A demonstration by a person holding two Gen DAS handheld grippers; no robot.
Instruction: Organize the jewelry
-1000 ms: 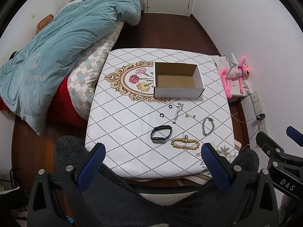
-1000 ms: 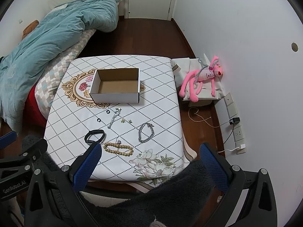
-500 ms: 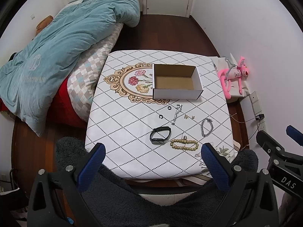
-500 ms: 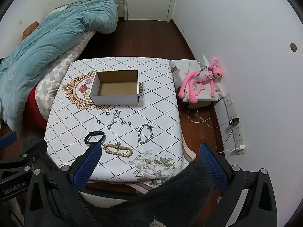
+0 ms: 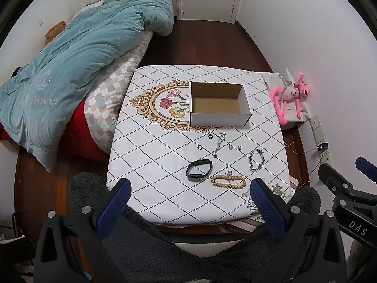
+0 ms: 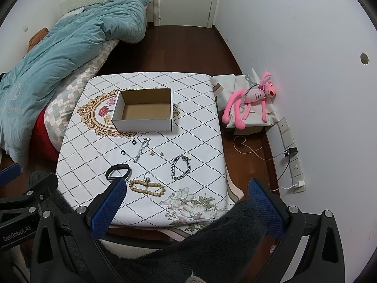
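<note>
Both handheld tools are black plastic frames studded with silver screws, each ending in two fingers faced with blue dimpled rubber pads (image 5: 113, 208). The left gripper (image 5: 189, 204) carries white "GenRobot.AI" lettering, the right gripper (image 6: 186, 202) "DAS". Fuzzy dark grey fleece sleeves (image 5: 150, 247) cover the person's arms.

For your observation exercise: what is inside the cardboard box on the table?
Nothing: the cardboard box is open and shows only its bare brown floor. The strip just behind its near wall is hidden. The jewelry, such as the bead bracelet, lies outside on the table.
</note>
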